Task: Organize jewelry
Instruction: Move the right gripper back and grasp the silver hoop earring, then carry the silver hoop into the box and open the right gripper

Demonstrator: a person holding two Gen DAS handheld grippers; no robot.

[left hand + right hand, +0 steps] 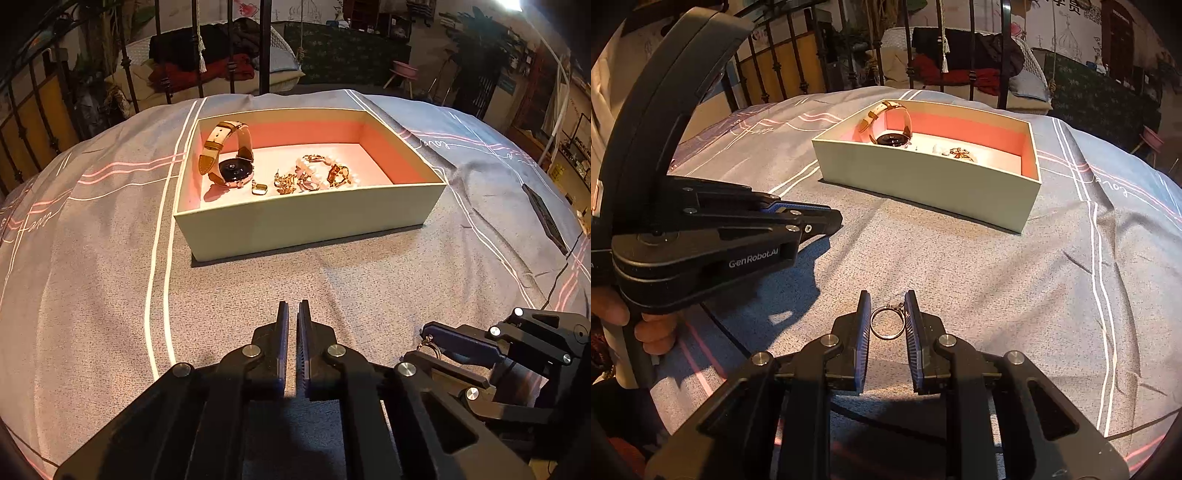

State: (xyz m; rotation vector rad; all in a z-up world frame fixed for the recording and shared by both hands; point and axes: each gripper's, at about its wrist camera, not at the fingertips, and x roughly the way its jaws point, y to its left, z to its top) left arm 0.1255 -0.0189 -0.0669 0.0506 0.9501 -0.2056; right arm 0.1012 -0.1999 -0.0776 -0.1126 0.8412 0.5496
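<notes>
Thin metal ring [885, 325] pinched edgewise in right tool [886, 314]; could twist free onto bed [997, 277] short of box [923, 177]. Left tool [293, 314] clenched, empty.

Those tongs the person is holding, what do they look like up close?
Both tongs, left and right, are matte black plastic linkages with round silver pivot pins. Their flat fingers carry ribbed blue pads. The left one's side reads "GenRobot.AI" in white, above a curved black handle.
</notes>
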